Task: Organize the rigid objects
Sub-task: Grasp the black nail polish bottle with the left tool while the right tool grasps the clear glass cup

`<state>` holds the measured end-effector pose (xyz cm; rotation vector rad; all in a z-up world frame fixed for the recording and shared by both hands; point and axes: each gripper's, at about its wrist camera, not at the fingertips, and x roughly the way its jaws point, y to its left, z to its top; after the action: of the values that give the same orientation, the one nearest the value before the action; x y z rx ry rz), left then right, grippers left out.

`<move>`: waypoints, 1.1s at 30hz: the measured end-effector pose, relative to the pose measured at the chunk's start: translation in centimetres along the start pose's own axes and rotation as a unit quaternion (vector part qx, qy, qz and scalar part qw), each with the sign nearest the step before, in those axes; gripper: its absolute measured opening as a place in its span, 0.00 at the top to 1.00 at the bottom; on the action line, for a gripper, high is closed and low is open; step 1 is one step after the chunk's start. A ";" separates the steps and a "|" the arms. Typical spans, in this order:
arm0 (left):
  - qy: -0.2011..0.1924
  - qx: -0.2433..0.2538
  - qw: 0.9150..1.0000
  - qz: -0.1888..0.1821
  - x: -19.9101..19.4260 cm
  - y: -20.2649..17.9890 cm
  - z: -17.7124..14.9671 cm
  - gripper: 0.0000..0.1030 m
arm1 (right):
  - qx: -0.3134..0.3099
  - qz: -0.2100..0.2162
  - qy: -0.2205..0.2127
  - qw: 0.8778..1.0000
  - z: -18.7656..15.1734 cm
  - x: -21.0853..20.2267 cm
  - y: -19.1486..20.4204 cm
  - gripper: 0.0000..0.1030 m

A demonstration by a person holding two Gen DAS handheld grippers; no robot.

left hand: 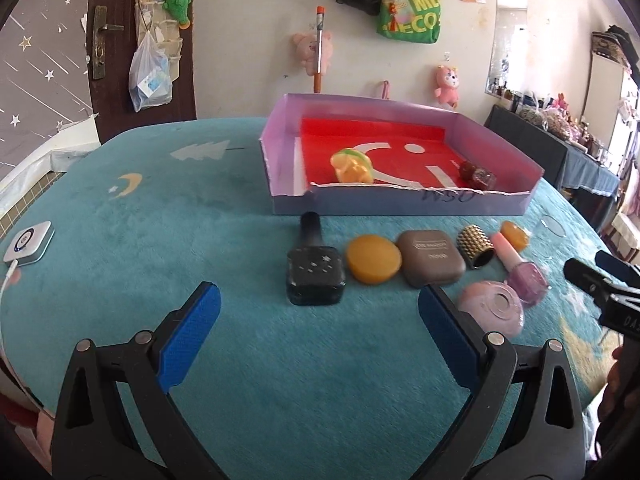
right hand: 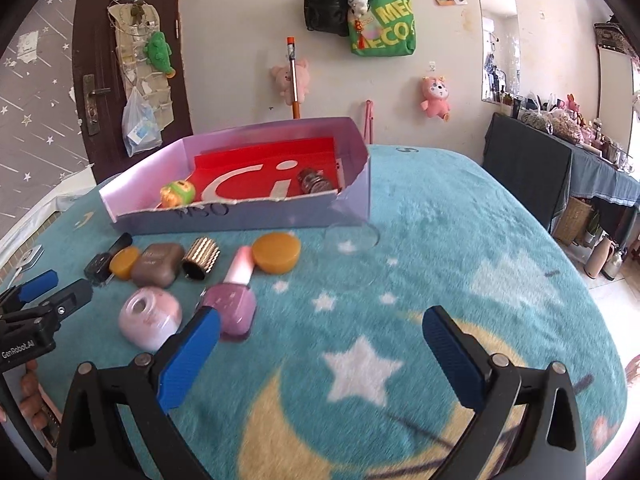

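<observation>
Splayed blue-ribbed tongs (left hand: 319, 322) above plush teal blanket (left hand: 160, 248)

Near wall of the shallow box (left hand: 400, 203) hides the lower parts of the yellow toy (left hand: 352, 166) and the dark red bottle (left hand: 477, 175) inside. Handwritten marks on that wall: not legible. In front of the box, lettering on the brown case (left hand: 432, 258) is too small to read. Pink round jar (left hand: 494, 308) is partly covered by a blue pad (left hand: 444, 332) (left wrist view). Pink polish bottle (right hand: 236, 304) is blurred in the right wrist view. Right hand-held gripper (left hand: 600, 276) is cut off by the frame edge.
</observation>
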<state>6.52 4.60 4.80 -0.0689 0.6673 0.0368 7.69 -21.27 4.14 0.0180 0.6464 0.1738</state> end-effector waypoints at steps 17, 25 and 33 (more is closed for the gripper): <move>0.078 0.020 0.997 0.020 4.1 2.1 2.4 0.02 | 0.049 0.003 0.086 0.995 4.2 4.6 -4.8 0.00; 0.091 0.011 0.996 -0.002 4.9 2.0 2.9 0.20 | 0.025 0.006 0.102 0.994 4.8 6.3 -4.5 0.20; 0.100 0.007 0.994 -0.053 5.2 1.3 2.8 0.64 | 0.007 0.040 0.114 0.993 4.9 7.2 -3.8 0.52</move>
<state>12.25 6.22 3.66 -0.0958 0.8635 -0.0778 16.83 -23.67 3.46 0.0382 0.8764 0.2506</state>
